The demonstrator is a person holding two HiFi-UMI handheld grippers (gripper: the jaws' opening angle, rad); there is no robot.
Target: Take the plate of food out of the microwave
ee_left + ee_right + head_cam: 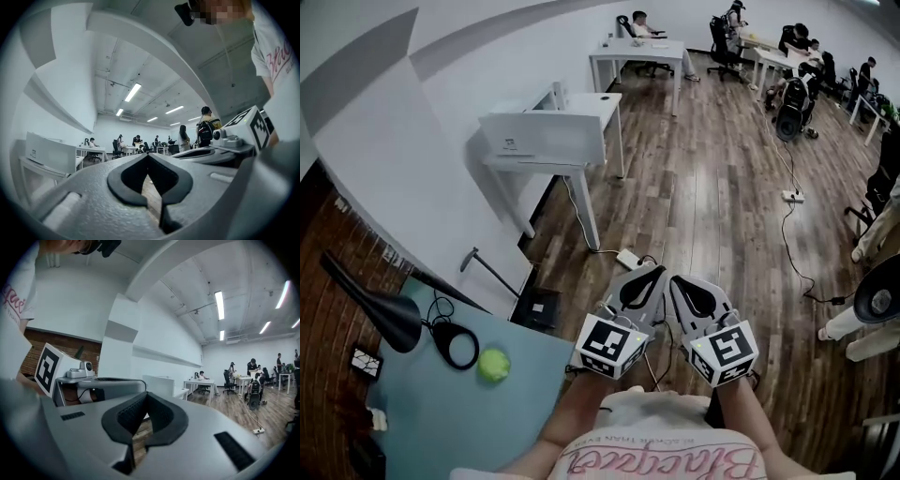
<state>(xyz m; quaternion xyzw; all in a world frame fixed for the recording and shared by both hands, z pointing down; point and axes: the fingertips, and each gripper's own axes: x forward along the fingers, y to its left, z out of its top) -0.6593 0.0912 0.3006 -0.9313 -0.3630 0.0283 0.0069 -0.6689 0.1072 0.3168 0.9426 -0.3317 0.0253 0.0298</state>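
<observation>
Left claw (649, 277) clenched, empty. Right claw (681, 287) clenched, empty, just beside it, both aimed at open floor. Plate and microwave: in no view. Green ball (493, 365) on table (469, 422) left of claws. Judgement: task not begun; locating microwave, opening it and lifting plate all remain.

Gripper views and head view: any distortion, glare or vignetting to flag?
Left gripper view: heavy fisheye, black round border, ceiling lights blown out. Right gripper view: same fisheye and border, light strips glaring. Head view: curved edges, sheen on the wooden floor.
</observation>
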